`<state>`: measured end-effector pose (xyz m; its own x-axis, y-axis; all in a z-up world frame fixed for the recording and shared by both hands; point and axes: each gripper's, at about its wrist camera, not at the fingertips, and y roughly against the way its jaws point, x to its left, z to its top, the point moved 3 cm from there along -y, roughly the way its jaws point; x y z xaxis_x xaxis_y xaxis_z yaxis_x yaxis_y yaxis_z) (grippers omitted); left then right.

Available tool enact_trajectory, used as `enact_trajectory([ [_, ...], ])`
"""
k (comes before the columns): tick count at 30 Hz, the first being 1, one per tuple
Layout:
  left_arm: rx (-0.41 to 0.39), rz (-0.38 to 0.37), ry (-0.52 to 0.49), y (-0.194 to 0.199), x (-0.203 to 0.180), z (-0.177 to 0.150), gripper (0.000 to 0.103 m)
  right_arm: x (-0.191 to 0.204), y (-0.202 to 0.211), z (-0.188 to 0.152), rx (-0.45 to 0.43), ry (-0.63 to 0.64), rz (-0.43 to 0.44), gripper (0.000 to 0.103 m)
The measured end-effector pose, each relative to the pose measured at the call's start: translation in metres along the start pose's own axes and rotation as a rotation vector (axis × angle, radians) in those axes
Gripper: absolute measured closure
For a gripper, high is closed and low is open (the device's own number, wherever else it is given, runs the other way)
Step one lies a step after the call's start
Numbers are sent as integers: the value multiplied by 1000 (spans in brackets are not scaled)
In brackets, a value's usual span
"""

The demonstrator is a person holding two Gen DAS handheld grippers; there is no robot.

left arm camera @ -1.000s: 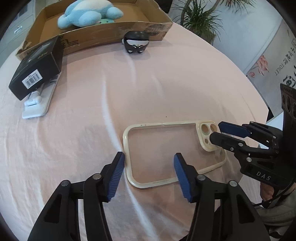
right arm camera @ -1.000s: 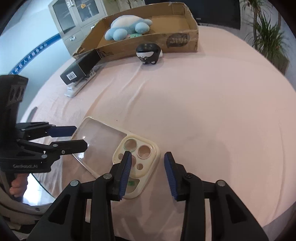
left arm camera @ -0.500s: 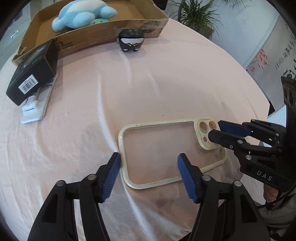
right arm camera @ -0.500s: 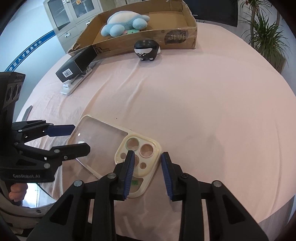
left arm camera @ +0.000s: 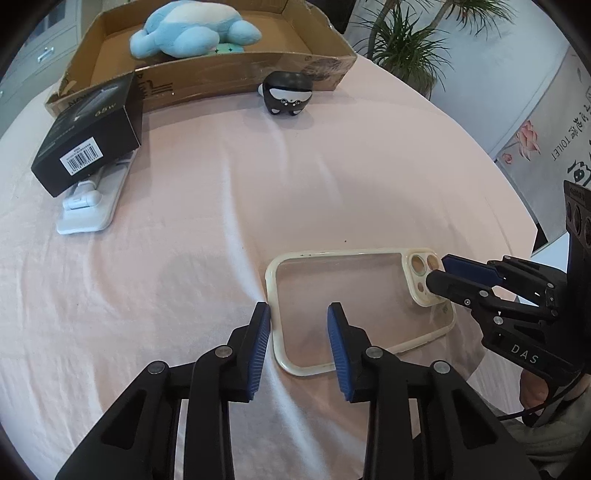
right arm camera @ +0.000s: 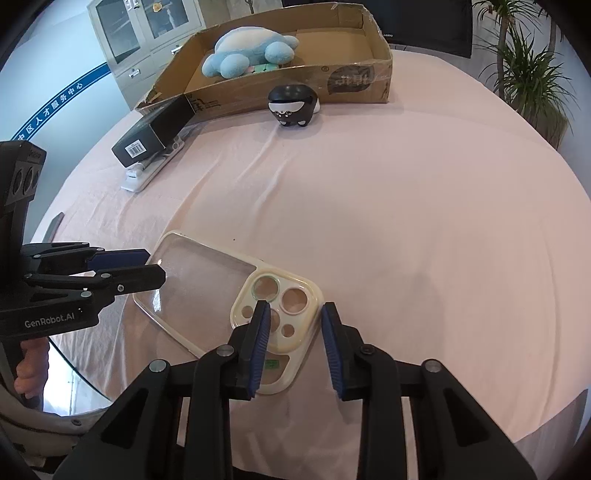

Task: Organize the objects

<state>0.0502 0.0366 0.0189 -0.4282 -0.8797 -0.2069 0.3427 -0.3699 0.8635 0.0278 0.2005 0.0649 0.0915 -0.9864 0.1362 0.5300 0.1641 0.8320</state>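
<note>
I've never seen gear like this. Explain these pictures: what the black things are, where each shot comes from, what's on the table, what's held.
No robot: a person holds hand-operated tongs in each hand, each with a wide-angle camera looking along its two blue-padded fingers. One picture looks along the left tongs, the other along the right tongs; each shows the other pair sideways. On the pink tablecloth lie a clear phone case, a black box on a white stand, a small black cat-faced figure, and a cardboard box holding a blue plush toy. The left tongs have just been closing on the case's plain end; the right are shut on its camera end. The case lies flat.
</note>
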Motion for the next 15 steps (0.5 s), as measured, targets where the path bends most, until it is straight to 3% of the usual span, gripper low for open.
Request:
enact_trajectory([
  [10,-49,-15,-14,13,-2,9,74,-3,11,16,-57,-18,-5,77],
  [11,-58,-22,-17,16,-3,11,78,-2,13,20,-69,-19,-7,77],
  [12,-59,-82,-21,18,-6,15,81,-3,13,22,-73,-16,1,86],
  [14,-60,-161,-38,21,-16,20,82,4,15,29,-67,-14,132,92],
  [15,-66,-134,-66,22,-22,22,82,10,15,31,-71,-1,146,92],
])
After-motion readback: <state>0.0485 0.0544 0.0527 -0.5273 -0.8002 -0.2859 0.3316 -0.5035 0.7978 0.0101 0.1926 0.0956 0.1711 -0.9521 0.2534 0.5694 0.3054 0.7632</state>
